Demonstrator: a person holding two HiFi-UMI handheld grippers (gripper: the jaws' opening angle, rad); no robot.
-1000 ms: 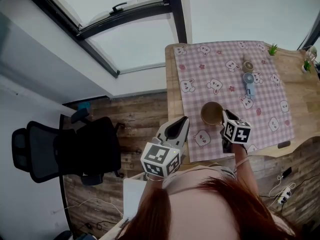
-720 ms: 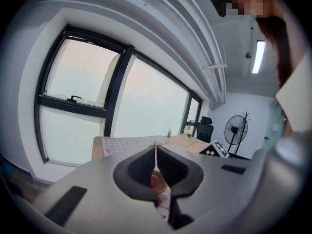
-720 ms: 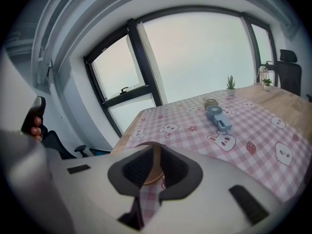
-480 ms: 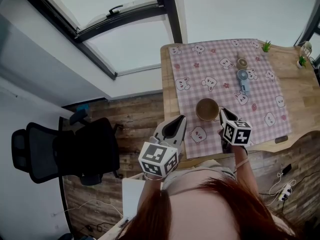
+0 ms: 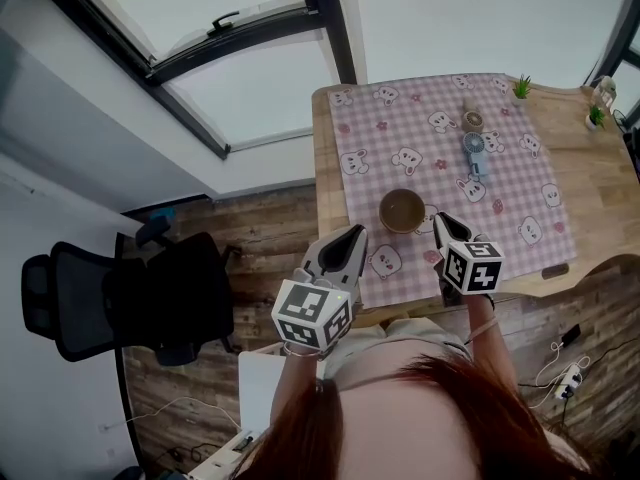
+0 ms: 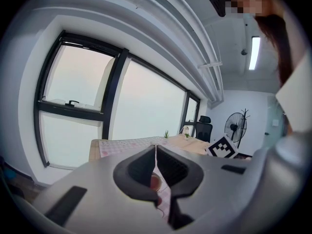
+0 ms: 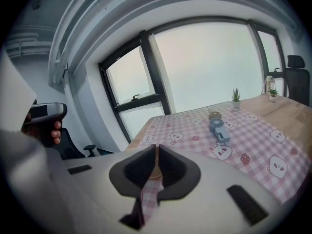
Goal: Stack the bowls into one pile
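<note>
One brown bowl (image 5: 402,210) stands on the pink checked cloth (image 5: 430,138) near the table's front edge; I cannot tell whether others are nested in it. My left gripper (image 5: 349,238) hovers off the table's front left corner, its jaws shut on nothing. My right gripper (image 5: 440,222) sits just right of the bowl and slightly nearer to me, also shut and empty. In the right gripper view a sliver of the bowl (image 7: 155,167) shows through the slit between the shut jaws of the right gripper (image 7: 157,148). The left gripper (image 6: 155,148) points over the table.
A small blue hand fan (image 5: 472,156) and a round object (image 5: 473,120) lie further back on the cloth. Two little potted plants (image 5: 522,88) (image 5: 596,116) stand at the far edge. A black office chair (image 5: 130,303) is on the wooden floor to the left.
The table and bowl have slid left and up in the head view. Both grippers stay shut and empty, and the right one sits slightly further from the bowl.
</note>
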